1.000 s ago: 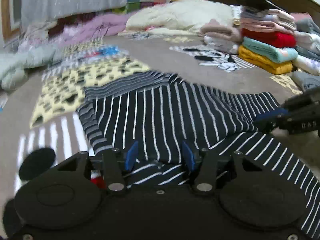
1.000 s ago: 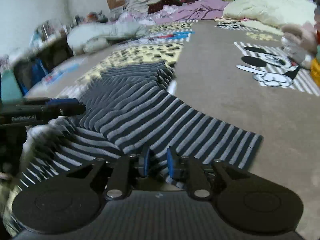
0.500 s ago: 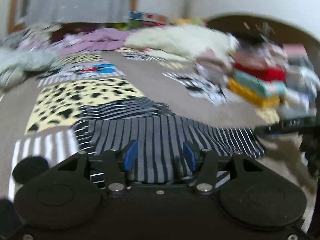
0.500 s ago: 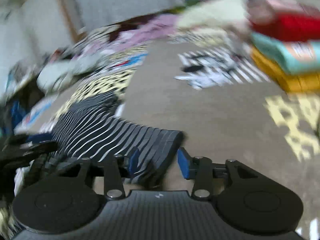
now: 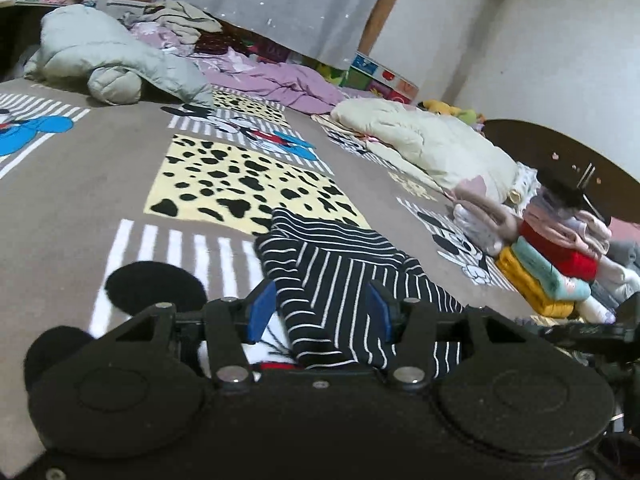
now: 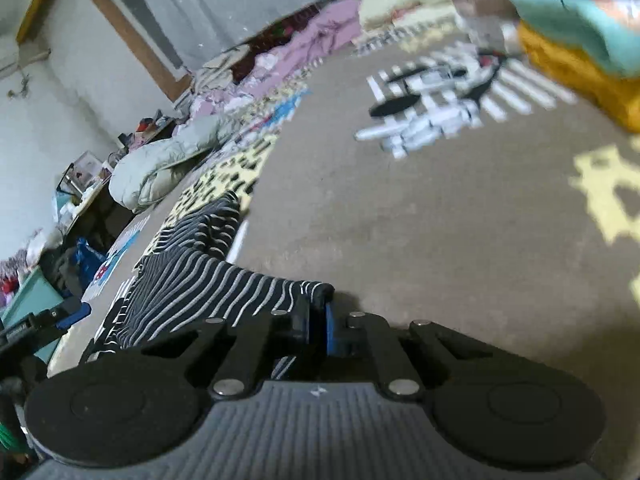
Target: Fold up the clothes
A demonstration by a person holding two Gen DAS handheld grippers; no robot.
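A black garment with thin white stripes (image 5: 340,280) lies bunched on the brown printed bedsheet (image 5: 80,184). My left gripper (image 5: 319,312) is open just above its near end, and the cloth runs between the two wide-apart blue pads without being pinched. In the right wrist view, the right gripper (image 6: 318,320) is shut on a folded corner of the striped garment (image 6: 208,284), which trails away to the left. The left gripper's dark tip (image 6: 60,316) shows at that view's left edge. The garment's far end is hidden by its own folds.
A stack of folded clothes (image 5: 556,264), red, teal and yellow, stands at the right by a dark headboard (image 5: 560,152). A cream duvet (image 5: 420,140), purple bedding (image 5: 280,80) and a grey padded jacket (image 5: 108,56) lie at the back. A cluttered desk (image 6: 80,176) is on the left.
The right gripper opened half a second ago and has since shut on the garment's corner. The garment is narrower and more bunched. Both views swung; the left gripper stayed open.
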